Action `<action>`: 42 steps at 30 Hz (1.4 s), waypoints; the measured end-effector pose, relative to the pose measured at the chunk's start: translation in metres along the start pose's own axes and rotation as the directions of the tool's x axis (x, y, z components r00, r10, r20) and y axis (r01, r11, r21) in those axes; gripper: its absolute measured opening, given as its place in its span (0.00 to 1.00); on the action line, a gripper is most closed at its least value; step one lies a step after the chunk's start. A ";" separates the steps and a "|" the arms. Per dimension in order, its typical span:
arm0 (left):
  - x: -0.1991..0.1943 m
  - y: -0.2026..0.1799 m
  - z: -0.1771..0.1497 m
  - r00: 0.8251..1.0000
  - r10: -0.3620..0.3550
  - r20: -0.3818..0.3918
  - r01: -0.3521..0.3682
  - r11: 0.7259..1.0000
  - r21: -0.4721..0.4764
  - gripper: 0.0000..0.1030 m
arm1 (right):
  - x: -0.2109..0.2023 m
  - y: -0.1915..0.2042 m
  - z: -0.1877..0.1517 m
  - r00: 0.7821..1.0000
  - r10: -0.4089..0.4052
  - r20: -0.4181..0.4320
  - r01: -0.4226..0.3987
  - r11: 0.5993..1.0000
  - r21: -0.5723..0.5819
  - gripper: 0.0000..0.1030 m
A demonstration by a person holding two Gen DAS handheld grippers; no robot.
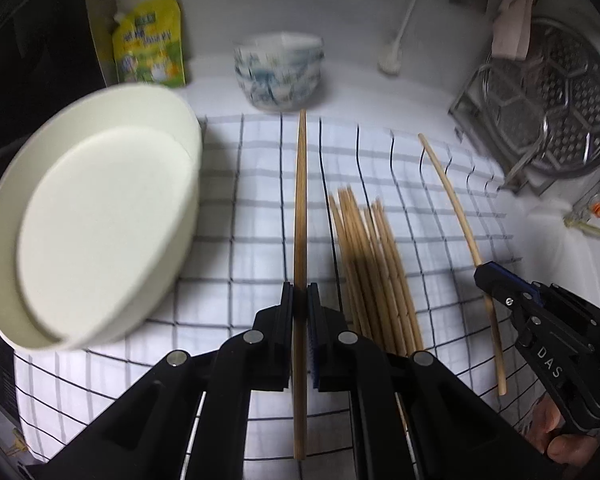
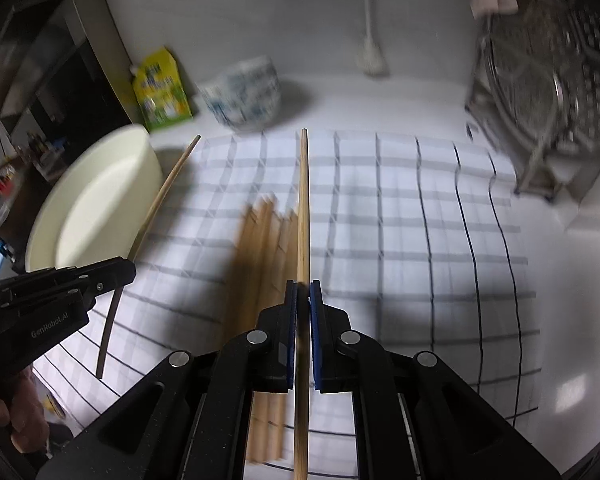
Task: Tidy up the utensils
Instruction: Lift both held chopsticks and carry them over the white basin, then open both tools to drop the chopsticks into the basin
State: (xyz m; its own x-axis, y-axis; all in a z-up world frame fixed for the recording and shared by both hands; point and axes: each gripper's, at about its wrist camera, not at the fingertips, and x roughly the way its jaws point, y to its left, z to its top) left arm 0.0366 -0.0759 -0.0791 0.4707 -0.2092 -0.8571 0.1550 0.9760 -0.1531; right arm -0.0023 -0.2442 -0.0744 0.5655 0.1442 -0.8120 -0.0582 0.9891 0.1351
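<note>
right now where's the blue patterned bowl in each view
Left wrist view: the bowl sits top centre, just past the far edge of the checked cloth, above the tip of the chopstick held by the left gripper.
Right wrist view: the bowl is upper left of centre, blurred, beyond the cloth's far edge.
Shared landmark: the yellow-green pouch stands just left of the bowl in both.

Your lighting is dim and cool; the checked cloth (image 1: 260, 208) is the brightest zone. Motion blur smears the patterned bowl (image 2: 244, 96) and the chopstick pile (image 2: 260, 240) — worse in the right wrist view; fisheye distortion bends grid lines, and corners fall black.
</note>
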 end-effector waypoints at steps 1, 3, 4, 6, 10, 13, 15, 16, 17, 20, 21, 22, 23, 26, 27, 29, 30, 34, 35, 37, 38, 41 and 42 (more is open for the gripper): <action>-0.011 0.007 0.007 1.000 -0.006 0.025 0.007 1.000 -0.006 0.07 | -0.004 0.007 0.006 1.000 0.010 0.013 -0.010 1.000 -0.002 0.06; -0.029 0.021 0.017 0.998 0.002 0.069 -0.001 1.000 -0.014 0.07 | -0.008 0.027 0.021 0.998 0.040 0.039 -0.040 0.999 -0.010 0.06; -0.041 0.034 0.022 0.996 0.013 0.094 -0.011 1.000 -0.022 0.07 | -0.009 0.041 0.031 0.997 0.062 0.051 -0.061 0.998 -0.019 0.06; -0.055 0.055 0.030 0.992 0.036 0.124 -0.032 0.999 -0.037 0.07 | -0.005 0.064 0.044 0.994 0.092 0.063 -0.090 0.995 -0.032 0.06; -0.070 0.108 0.045 0.983 0.100 0.152 -0.091 0.994 -0.067 0.07 | 0.013 0.122 0.073 0.983 0.173 0.064 -0.169 0.984 -0.064 0.06; -0.066 0.147 0.050 0.980 0.137 0.143 -0.126 0.989 -0.083 0.07 | 0.031 0.161 0.084 0.977 0.208 0.049 -0.204 0.975 -0.086 0.06; -0.059 0.169 0.052 0.981 0.149 0.127 -0.138 0.986 -0.088 0.07 | 0.048 0.192 0.093 0.973 0.231 0.030 -0.227 0.969 -0.103 0.06; -0.054 0.180 0.054 0.981 0.155 0.117 -0.145 0.985 -0.087 0.07 | 0.055 0.206 0.096 0.971 0.238 0.016 -0.235 0.966 -0.109 0.06; -0.049 0.188 0.054 0.982 0.159 0.107 -0.150 0.985 -0.085 0.07 | 0.063 0.216 0.098 0.971 0.240 0.002 -0.238 0.965 -0.112 0.06; -0.032 0.210 0.054 0.985 0.157 0.072 -0.152 0.986 -0.075 0.07 | 0.089 0.237 0.099 0.971 0.236 -0.040 -0.239 0.965 -0.104 0.06; -0.026 0.214 0.054 0.986 0.155 0.062 -0.151 0.986 -0.073 0.07 | 0.097 0.242 0.097 0.971 0.232 -0.053 -0.237 0.966 -0.100 0.06; -0.019 0.219 0.055 0.987 0.153 0.049 -0.149 0.986 -0.071 0.07 | 0.104 0.247 0.097 0.971 0.228 -0.068 -0.234 0.968 -0.093 0.06; -0.013 0.222 0.054 0.988 0.152 0.037 -0.149 0.986 -0.069 0.07 | 0.111 0.251 0.096 0.971 0.223 -0.082 -0.230 0.969 -0.086 0.06; 0.004 0.230 0.054 0.990 0.140 0.000 -0.140 0.988 -0.060 0.07 | 0.127 0.256 0.093 0.971 0.209 -0.116 -0.218 0.974 -0.066 0.06; 0.007 0.232 0.052 0.991 0.137 -0.007 -0.137 0.989 -0.057 0.07 | 0.133 0.256 0.091 0.971 0.205 -0.127 -0.213 0.975 -0.056 0.06; 0.014 0.234 0.051 0.991 0.131 -0.022 -0.132 0.990 -0.044 0.07 | 0.141 0.257 0.089 0.972 0.191 -0.139 -0.199 0.979 -0.043 0.06; 0.017 0.234 0.051 0.991 0.130 -0.027 -0.131 0.991 -0.041 0.07 | 0.145 0.257 0.088 0.972 0.185 -0.148 -0.192 0.981 -0.039 0.06; 0.022 0.238 0.051 0.992 0.118 -0.039 -0.119 0.992 -0.044 0.07 | 0.151 0.254 0.085 0.974 0.159 -0.162 -0.165 0.986 -0.023 0.07; 0.021 0.239 0.052 0.992 0.119 -0.036 -0.121 0.991 -0.050 0.09 | 0.151 0.252 0.086 0.976 0.153 -0.156 -0.158 0.987 -0.022 0.09; 0.018 0.243 0.052 0.993 0.111 -0.033 -0.113 0.992 -0.061 0.20 | 0.145 0.251 0.088 0.982 0.139 -0.132 -0.143 0.990 -0.022 0.31; 0.016 0.244 0.052 0.993 0.112 -0.030 -0.114 0.991 -0.069 0.32 | 0.138 0.250 0.089 0.986 0.129 -0.106 -0.133 0.991 -0.025 0.33; 0.007 0.248 0.053 0.993 0.120 -0.001 -0.120 0.988 -0.093 0.56 | 0.125 0.249 0.090 0.990 0.122 -0.074 -0.125 0.992 -0.034 0.33; 0.003 0.248 0.053 0.992 0.125 0.011 -0.123 0.987 -0.100 0.56 | 0.123 0.249 0.090 0.991 0.119 -0.068 -0.122 0.992 -0.037 0.33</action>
State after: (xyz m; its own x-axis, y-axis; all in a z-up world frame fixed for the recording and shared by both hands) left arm 0.1227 0.1626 -0.0933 0.4956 -0.0865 -0.8642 0.0086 0.9955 -0.0947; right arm 0.1271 0.0169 -0.0892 0.4972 0.2623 -0.8270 -0.1572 0.9647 0.2115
